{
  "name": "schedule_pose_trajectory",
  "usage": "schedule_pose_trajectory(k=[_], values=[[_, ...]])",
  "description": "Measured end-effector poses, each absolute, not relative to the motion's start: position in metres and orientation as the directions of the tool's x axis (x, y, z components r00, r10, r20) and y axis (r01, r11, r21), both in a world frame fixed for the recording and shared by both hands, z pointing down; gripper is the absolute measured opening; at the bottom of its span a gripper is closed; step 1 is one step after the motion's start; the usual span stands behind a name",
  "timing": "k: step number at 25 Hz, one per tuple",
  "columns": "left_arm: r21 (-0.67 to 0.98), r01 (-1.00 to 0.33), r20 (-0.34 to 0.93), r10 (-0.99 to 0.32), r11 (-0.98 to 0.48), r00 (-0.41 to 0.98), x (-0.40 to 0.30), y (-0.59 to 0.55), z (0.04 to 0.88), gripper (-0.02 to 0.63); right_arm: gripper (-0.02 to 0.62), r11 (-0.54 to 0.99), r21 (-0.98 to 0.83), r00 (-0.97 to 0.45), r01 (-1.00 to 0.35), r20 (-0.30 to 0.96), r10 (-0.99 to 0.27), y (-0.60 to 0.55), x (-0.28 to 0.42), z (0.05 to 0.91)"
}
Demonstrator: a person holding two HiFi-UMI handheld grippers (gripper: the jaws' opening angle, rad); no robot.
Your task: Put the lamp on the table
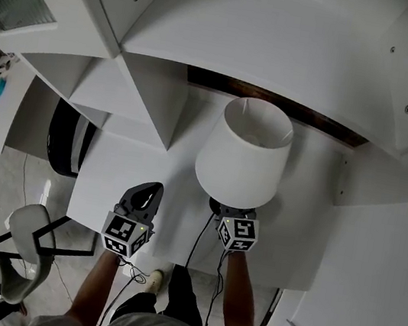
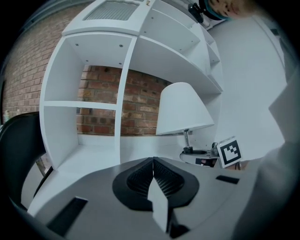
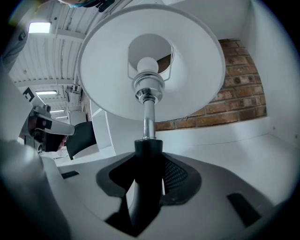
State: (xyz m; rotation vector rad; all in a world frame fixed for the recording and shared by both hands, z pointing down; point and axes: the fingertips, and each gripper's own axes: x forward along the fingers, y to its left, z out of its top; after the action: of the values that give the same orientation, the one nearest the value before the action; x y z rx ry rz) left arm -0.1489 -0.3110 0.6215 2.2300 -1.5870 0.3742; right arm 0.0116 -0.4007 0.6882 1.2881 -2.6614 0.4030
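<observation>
White-shaded lamp with chrome stem, upright above the white table, grasped at its black neck by right gripper. Left gripper clenched on nothing, beside it.

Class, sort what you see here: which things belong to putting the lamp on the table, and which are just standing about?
In the job: lamp, gripped at its stem by the right gripper; table.
Just about: shelves; black chair; brick wall; left gripper, shut and empty.
</observation>
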Motion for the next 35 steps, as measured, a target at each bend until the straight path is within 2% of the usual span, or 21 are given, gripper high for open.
schedule_pose_trajectory(k=[15, 35], values=[[0.131, -0.923, 0.421, -0.823, -0.361, 0.382, -0.125, -0.288, 0.626, 0.005, 0.158, 0.576, -0.151, -0.595, -0.803, 0.171, -0.785, -0.385, 0.020, 0.685], [0.055, -0.905, 0.388, -0.826, -0.421, 0.408, -0.114, -0.270, 0.619, 0.005, 0.158, 0.576, -0.099, -0.585, -0.811, 0.125, -0.802, -0.363, 0.020, 0.693]])
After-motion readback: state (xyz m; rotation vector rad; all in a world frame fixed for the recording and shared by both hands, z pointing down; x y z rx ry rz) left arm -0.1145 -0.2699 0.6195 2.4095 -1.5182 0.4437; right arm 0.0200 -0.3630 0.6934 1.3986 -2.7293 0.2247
